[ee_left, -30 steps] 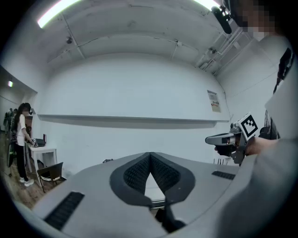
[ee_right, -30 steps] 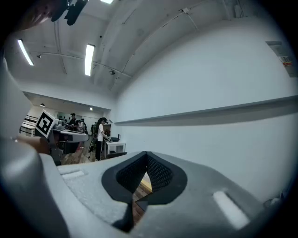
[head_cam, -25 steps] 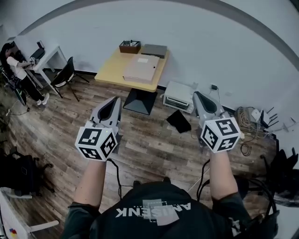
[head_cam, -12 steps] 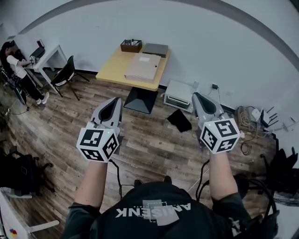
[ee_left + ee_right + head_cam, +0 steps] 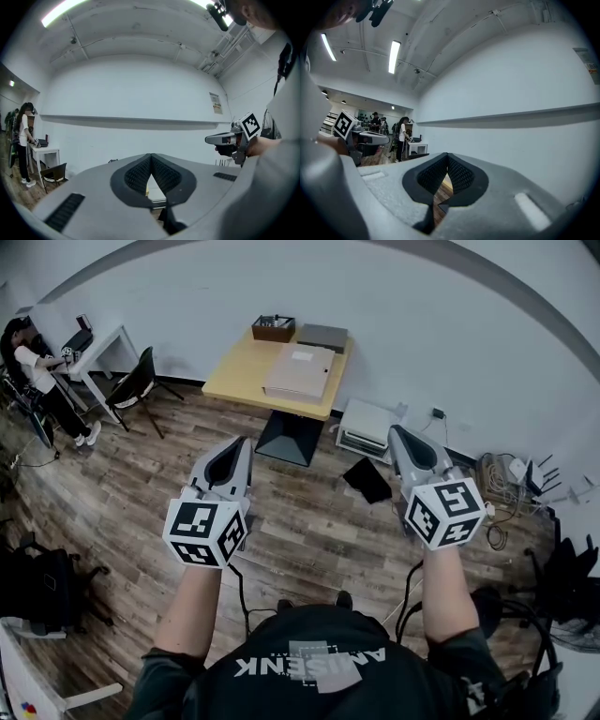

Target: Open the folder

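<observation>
- I am holding the left gripper (image 5: 233, 443) short of the table (image 5: 234, 376), over the wood floor (image 5: 309, 531), with its fingers (image 5: 136, 176) pressing together on nothing.
- I am holding the right gripper (image 5: 397, 433) short of the table too, off its right side, its fingers (image 5: 433, 176) likewise closed and empty.
- Both are pointing level; neither is touching the table.
- A black flat thing (image 5: 367, 481) is lying on the floor right of the table's foot.
- A white unit (image 5: 367, 427) is sitting just right of the table, against the wall (image 5: 394, 324).
- The folder (image 5: 300, 371) is lying flat and closed on the table, toward its right side.
- A brown box (image 5: 273, 329) and a grey slab (image 5: 323, 336) are sitting at the table's far edge, behind the folder.
- A chair (image 5: 131, 385) is standing left of the table; further left, a person (image 5: 33, 371) is standing at a white desk (image 5: 98, 343).
</observation>
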A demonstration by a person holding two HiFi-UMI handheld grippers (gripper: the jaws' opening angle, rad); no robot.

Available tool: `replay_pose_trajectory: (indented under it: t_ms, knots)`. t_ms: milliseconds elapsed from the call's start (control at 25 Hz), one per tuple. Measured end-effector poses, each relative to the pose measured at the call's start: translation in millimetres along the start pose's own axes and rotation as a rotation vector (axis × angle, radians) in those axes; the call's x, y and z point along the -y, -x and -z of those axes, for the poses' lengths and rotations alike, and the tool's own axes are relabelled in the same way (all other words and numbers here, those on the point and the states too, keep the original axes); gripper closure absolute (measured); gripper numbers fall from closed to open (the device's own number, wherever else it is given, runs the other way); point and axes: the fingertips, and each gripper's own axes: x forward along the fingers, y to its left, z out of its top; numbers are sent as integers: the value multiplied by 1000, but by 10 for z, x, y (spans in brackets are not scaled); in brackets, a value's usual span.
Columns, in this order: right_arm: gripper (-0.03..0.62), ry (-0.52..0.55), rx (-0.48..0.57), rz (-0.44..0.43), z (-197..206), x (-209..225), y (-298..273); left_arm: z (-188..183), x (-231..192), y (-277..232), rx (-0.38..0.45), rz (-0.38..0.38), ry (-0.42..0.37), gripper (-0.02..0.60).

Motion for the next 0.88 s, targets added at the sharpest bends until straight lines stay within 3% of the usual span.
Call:
replay_pose_trajectory:
  t_ms: [480,880]
  knots:
    - [589,-8,-18,59,7,-172,-268,-19,-336,-29,29,70,-18,581]
    - [589,-16,12,18,65,518,-1015,-26,-498,-927,20,10,-24,580]
